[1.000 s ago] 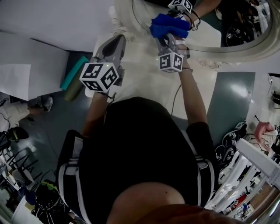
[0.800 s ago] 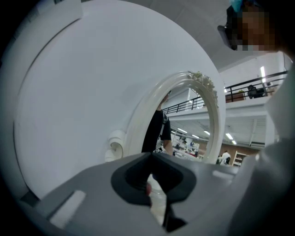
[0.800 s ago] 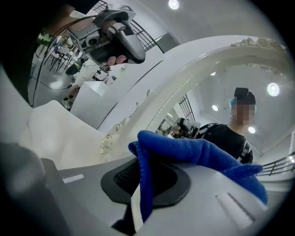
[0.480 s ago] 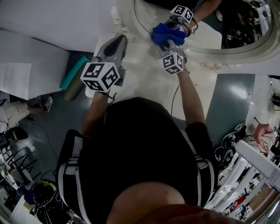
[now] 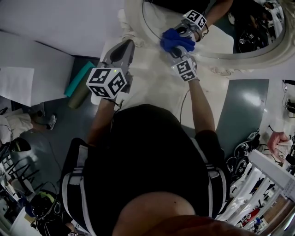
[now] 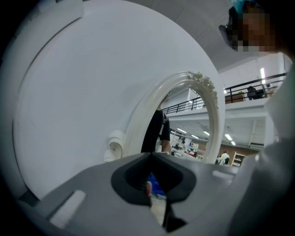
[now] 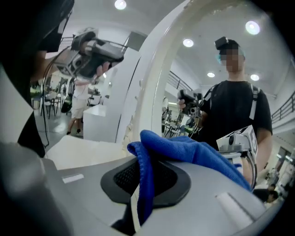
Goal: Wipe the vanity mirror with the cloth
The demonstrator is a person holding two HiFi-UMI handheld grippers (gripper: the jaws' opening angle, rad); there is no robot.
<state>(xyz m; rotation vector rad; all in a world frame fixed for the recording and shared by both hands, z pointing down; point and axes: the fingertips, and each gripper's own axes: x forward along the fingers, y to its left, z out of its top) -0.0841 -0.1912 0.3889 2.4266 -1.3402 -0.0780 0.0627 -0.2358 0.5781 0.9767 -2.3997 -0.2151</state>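
Blue cloth (image 5: 176,40) against cream mirror frame (image 5: 132,14).
My jaws are grey; the marker cube (image 5: 106,82) wears black-and-white squares; my shirt (image 5: 147,152) is black.

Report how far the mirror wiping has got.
Done: cloth picked up, clamped in the right gripper. In hand: it meets its own reflection at the lower edge of the vanity mirror, so wiping looks under way. Left: apparently the rest of the glass; nothing shows which parts are clean. The left gripper is shut, empty.

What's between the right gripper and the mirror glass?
Only the cloth, clamped in the right gripper fingers and bunched up against the mirror. The head view shows it; the right gripper view confirms the grip.
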